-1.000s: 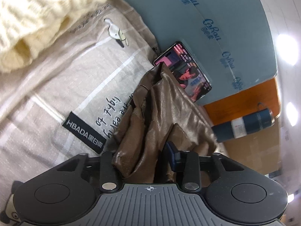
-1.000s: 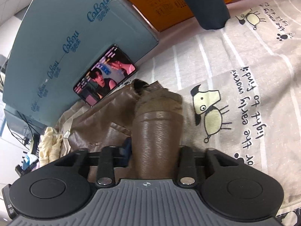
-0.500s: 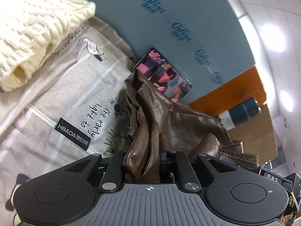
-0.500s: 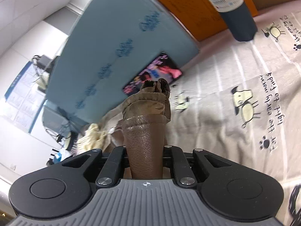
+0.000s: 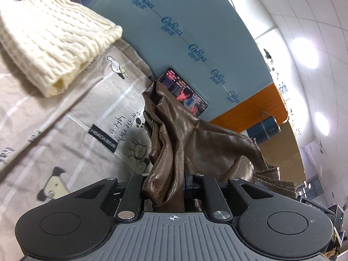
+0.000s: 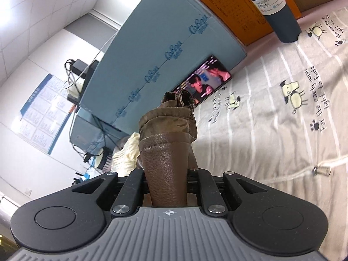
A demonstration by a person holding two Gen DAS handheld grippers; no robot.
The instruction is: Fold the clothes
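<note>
A brown leather jacket [image 5: 195, 139] hangs lifted above the bed. My left gripper [image 5: 165, 184] is shut on a bunched fold of it; the fabric hides the fingertips. My right gripper [image 6: 167, 180] is shut on the jacket's sleeve [image 6: 167, 143], whose ribbed cuff [image 6: 178, 100] stands up in front of the camera. The rest of the jacket drapes between the two grippers.
A folded cream knit sweater [image 5: 50, 41] lies at the left on the printed grey bedsheet [image 5: 71, 117]. A lit phone [image 5: 184, 95] leans on a blue foam board [image 5: 174, 28]. A dark blue bottle [image 6: 276, 8] stands by an orange box [image 6: 239, 15].
Both grippers have closed on the jacket and raised it off the bedsheet. The views have tilted up toward the wall and ceiling.
</note>
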